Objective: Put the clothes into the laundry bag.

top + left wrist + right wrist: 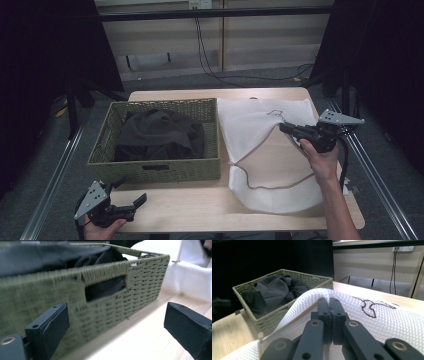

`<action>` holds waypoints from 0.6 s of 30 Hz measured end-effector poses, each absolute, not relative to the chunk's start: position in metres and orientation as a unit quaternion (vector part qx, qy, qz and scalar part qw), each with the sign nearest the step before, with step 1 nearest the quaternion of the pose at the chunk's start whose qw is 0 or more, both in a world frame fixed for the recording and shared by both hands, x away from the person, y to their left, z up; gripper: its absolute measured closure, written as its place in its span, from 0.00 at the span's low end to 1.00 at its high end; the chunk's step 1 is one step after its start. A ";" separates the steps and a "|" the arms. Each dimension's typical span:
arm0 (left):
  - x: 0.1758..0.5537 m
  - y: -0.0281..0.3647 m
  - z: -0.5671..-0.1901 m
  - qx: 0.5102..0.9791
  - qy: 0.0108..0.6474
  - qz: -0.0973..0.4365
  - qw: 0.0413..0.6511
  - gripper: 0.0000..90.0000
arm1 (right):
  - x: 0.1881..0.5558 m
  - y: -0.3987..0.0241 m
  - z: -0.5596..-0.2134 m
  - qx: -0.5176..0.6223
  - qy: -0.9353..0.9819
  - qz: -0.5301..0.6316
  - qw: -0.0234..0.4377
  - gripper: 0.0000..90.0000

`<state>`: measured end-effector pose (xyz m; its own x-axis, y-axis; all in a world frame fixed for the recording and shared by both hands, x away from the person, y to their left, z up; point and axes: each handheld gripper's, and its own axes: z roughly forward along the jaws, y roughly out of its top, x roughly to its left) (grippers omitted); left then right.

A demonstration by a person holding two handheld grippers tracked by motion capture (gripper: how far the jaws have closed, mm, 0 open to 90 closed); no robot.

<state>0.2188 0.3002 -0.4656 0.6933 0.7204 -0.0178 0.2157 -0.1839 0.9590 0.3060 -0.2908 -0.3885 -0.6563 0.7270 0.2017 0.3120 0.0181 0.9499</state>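
Note:
A green woven basket [155, 170] stands on the left half of the wooden table [200, 210], with dark clothing [157, 132] heaped inside. To its right lies a white mesh bag [260, 150] with a thin brown cord [265, 187]. My right gripper [283, 127] is shut on a raised fold of the mesh bag [372, 325], and its jaws [329, 302] pinch the fabric between them. My left gripper [131, 192] hangs open at the table's front left corner. Its jaws [116, 308] stand wide apart in front of the basket's handle hole [105, 288], touching nothing.
Metal rails [55, 170] run along both sides of the table. Black curtains [45, 45] hang at the left and right. Cables [210, 65] trail over the floor behind the table, in front of a wooden wall panel [165, 35].

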 end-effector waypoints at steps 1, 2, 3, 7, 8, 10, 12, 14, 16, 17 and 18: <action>0.221 0.300 -0.461 0.737 0.312 0.227 0.554 0.07 | 0.306 -0.290 -0.390 0.377 0.691 0.592 0.175 0.99; 0.224 0.299 -0.455 0.738 0.306 0.218 0.561 0.07 | 0.306 -0.289 -0.390 0.377 0.691 0.592 0.174 0.99; 0.228 0.299 -0.451 0.744 0.301 0.217 0.556 0.07 | 0.306 -0.289 -0.391 0.377 0.695 0.587 0.175 0.99; 0.247 0.295 -0.430 0.752 0.292 0.203 0.556 0.09 | 0.306 -0.288 -0.393 0.375 0.698 0.585 0.172 0.99; 0.253 0.295 -0.425 0.755 0.290 0.201 0.553 0.11 | 0.304 -0.287 -0.394 0.376 0.699 0.584 0.171 0.99; 0.262 0.293 -0.416 0.761 0.288 0.201 0.545 0.11 | 0.304 -0.288 -0.394 0.376 0.699 0.583 0.172 0.99; 0.274 0.294 -0.408 0.765 0.271 0.193 0.551 0.12 | 0.304 -0.288 -0.394 0.376 0.699 0.583 0.172 0.99; 0.282 0.294 -0.401 0.767 0.274 0.188 0.549 0.13 | 0.304 -0.289 -0.394 0.377 0.699 0.583 0.172 0.99; 0.292 0.295 -0.392 0.767 0.275 0.197 0.546 0.14 | 0.304 -0.288 -0.394 0.378 0.698 0.583 0.172 0.99; 0.296 0.295 -0.389 0.765 0.274 0.193 0.550 0.14 | 0.304 -0.288 -0.394 0.377 0.699 0.583 0.172 0.99; 0.301 0.296 -0.385 0.767 0.272 0.192 0.548 0.14 | 0.304 -0.289 -0.394 0.377 0.699 0.583 0.172 0.99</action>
